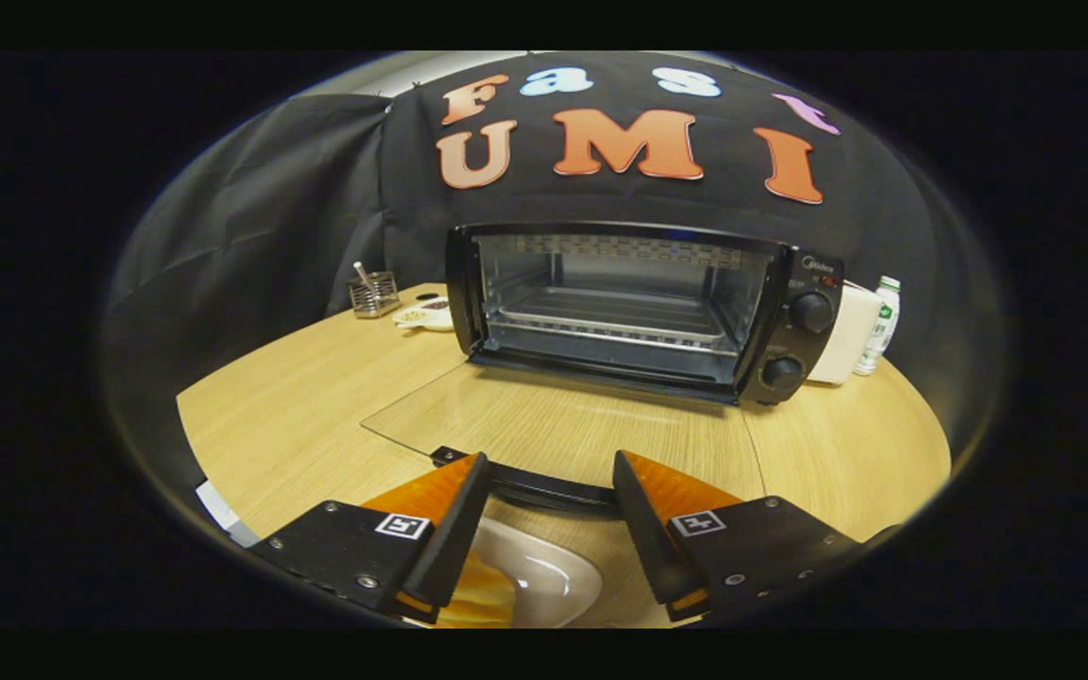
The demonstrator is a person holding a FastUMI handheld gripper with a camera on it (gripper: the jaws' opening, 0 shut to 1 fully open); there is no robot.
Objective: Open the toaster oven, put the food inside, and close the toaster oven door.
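The black toaster oven (638, 302) stands at the back of the round wooden table (298, 397), its cavity open with a wire rack (615, 316) inside. Its glass door (553, 425) lies folded down flat toward me. The door's dark handle (544, 489) runs just ahead of and between my fingers. My gripper (550, 463) is open, hovering over the handle and holding nothing. Below the fingers sits a white plate (544, 576) with a yellowish piece of food (478, 590) by the left finger, partly hidden by it.
A wire basket (374, 295) and a small white object (426, 314) sit left of the oven. A white box (851, 335) and a small bottle (879, 326) stand to its right. A white slip (218, 510) lies at the table's near left edge.
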